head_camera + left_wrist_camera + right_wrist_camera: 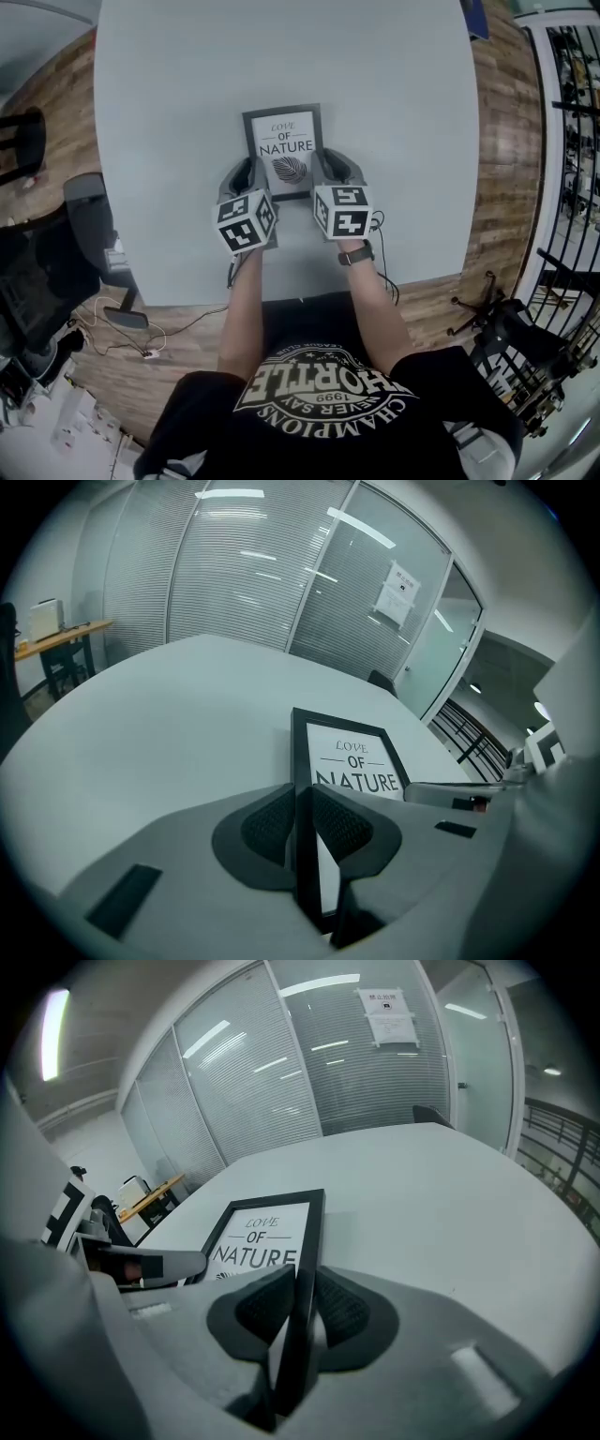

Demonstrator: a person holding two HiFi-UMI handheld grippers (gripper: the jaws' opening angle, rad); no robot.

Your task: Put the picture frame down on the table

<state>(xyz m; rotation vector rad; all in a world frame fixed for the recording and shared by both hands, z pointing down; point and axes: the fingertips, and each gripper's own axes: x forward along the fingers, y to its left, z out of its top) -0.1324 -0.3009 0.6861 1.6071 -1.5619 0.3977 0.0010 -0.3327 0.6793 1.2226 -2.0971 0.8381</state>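
A black picture frame (285, 148) with a white print reading "LOVE OF NATURE" is held over the pale grey table (187, 112). My left gripper (251, 174) is shut on the frame's left side rail (302, 761). My right gripper (325, 172) is shut on its right side rail (310, 1232). In both gripper views the rail runs straight between the ribbed pads (270, 822) (339, 1309). The frame's near end is hidden behind the grippers. I cannot tell whether the frame touches the table.
Wooden floor surrounds the table. A dark office chair (56, 253) stands at the left, black chair legs (506, 328) at the right. Glass walls with blinds (244, 583) lie beyond the table. A cable (386, 281) hangs at the near table edge.
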